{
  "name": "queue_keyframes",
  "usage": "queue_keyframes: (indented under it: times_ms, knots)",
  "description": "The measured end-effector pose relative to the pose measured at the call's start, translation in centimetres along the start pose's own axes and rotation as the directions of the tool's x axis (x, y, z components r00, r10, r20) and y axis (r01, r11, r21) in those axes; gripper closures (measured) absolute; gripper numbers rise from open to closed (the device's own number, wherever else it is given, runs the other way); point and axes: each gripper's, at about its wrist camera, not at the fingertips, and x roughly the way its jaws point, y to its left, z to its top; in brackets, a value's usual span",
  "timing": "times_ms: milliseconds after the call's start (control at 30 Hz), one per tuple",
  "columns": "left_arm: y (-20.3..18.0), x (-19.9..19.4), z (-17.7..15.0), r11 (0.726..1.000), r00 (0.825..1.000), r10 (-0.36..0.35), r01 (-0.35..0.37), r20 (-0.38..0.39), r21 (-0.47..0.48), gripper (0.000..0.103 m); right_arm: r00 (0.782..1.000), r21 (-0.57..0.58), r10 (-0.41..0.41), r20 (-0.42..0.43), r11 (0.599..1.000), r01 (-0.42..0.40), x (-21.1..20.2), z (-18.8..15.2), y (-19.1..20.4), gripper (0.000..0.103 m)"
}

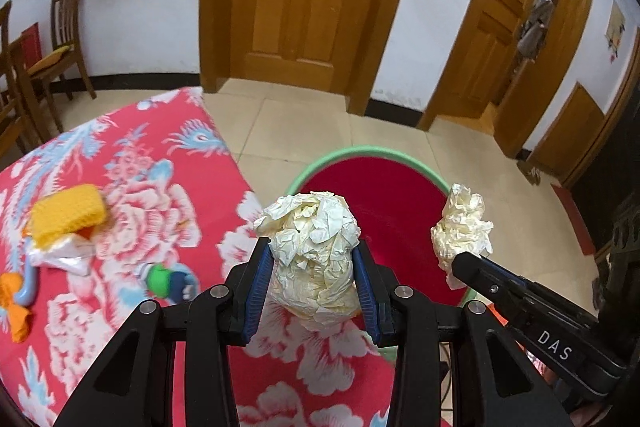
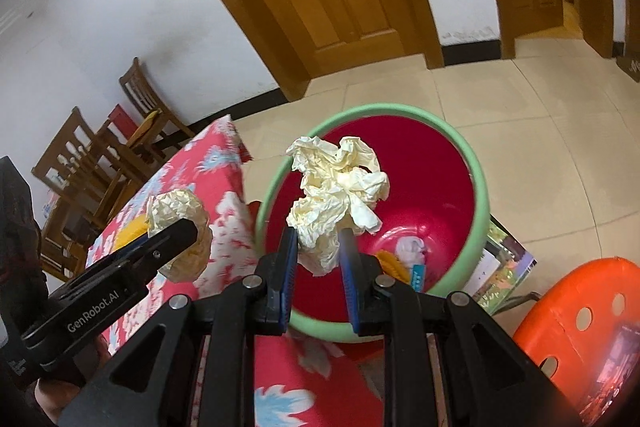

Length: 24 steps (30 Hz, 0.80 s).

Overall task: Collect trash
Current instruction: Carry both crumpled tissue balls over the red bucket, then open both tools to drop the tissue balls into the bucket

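While a crumpled paper ball (image 1: 314,259) is clamped by the left gripper (image 1: 314,291) at its waist, another paper wad (image 2: 340,195), probably light and crushable, is pinched by the right gripper (image 2: 318,267) over the bin (image 2: 478,187).

Both grippers tilt downward side by side, left gripper (image 1: 312,291) and right gripper (image 2: 318,267) each clamped partly closed.

Right gripper (image 2: 318,247) pinches a crumpled paper wad (image 2: 338,187) over the red bin (image 2: 478,187) (green-rimmed, trash at its bottom); left gripper (image 2: 176,239) holds a second wad (image 2: 176,207) above the floral table (image 2: 228,211).
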Motion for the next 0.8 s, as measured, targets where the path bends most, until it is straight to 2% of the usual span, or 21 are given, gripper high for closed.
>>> queue_keyframes:
  times_ms: [300, 367, 500, 800]
  knots:
    - [-1.4, 2.7, 0.0, 0.999, 0.999, -0.008, 0.009, -0.045, 0.040, 0.061, 0.999, 0.054, -0.022, -0.030, 0.998, 0.024, 1.6, 0.2, -2.3, 0.075]
    - [-1.6, 3.1, 0.1, 0.999, 0.999, -0.011, 0.013, -0.053, 0.044, 0.057, 0.999, 0.066, -0.022, -0.034, 0.998, 0.024, 1.8, 0.2, -2.7, 0.072]
    - [-1.8, 3.3, 0.1, 0.999, 0.998, -0.012, 0.015, -0.057, 0.046, 0.052, 0.999, 0.077, -0.018, -0.035, 0.997, 0.020, 1.7, 0.1, -2.7, 0.067]
    - [-1.5, 2.6, 0.3, 0.999, 0.999, -0.005, 0.006, -0.039, 0.034, 0.047, 1.000, 0.088, -0.019, -0.020, 0.996, 0.021, 1.4, 0.2, -2.8, 0.066]
